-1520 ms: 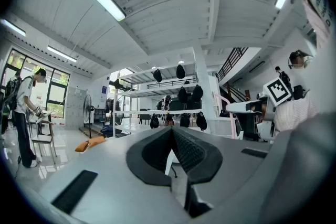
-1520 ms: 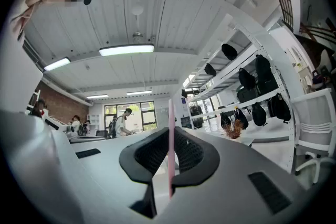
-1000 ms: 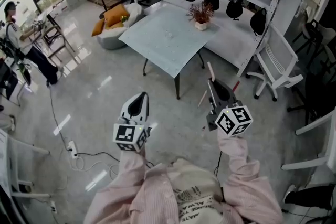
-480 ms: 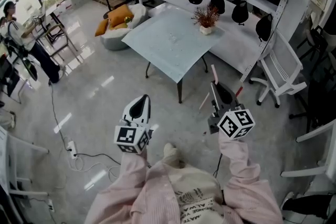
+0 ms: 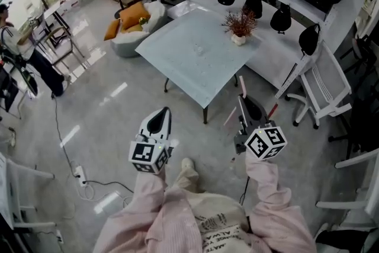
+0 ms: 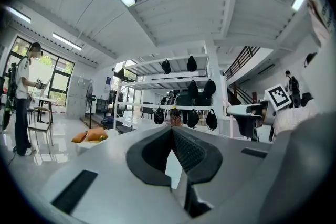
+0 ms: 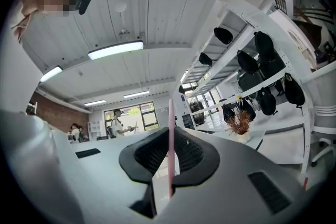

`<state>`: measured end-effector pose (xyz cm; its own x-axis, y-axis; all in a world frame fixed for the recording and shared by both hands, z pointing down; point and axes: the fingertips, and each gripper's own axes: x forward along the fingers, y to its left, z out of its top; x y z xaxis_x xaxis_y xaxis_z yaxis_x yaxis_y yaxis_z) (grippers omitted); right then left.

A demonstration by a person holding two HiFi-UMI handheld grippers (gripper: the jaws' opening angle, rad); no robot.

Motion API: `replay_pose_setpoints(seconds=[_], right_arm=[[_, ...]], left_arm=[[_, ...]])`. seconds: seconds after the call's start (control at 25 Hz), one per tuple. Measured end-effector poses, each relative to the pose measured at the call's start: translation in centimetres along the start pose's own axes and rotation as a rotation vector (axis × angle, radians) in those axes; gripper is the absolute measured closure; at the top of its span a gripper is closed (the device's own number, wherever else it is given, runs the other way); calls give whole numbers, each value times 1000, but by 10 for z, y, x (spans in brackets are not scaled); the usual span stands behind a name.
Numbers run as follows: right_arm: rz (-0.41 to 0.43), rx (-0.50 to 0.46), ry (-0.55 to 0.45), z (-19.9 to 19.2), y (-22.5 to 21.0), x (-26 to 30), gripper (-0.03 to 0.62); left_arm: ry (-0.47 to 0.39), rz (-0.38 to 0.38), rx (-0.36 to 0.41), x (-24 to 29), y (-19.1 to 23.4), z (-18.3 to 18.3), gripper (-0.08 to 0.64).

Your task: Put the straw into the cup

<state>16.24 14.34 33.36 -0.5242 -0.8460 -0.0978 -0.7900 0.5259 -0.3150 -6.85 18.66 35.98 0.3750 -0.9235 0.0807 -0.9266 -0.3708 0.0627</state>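
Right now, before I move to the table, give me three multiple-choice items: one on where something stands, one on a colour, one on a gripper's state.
1. The potted plant stands:
A. on the table, at its far corner
B. on the floor
C. on the white chair

2. The straw is:
A. green
B. pink
C. black

3. The left gripper is:
A. shut on a cup
B. wide open
C. shut and empty

Answers:
1 A: the head view shows its white pot on the tabletop's far corner.
2 B: it shows pink between the jaws of the right gripper.
3 C: its jaws meet with nothing between them.
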Motion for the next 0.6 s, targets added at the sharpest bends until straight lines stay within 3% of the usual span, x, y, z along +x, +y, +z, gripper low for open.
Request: replay_pose_setpoints(seconds=[0.6], right_arm=[[-77,36,49,-31,-45,146,566]], left_arm=[[54,-57,-40,126,107,-11,561]])
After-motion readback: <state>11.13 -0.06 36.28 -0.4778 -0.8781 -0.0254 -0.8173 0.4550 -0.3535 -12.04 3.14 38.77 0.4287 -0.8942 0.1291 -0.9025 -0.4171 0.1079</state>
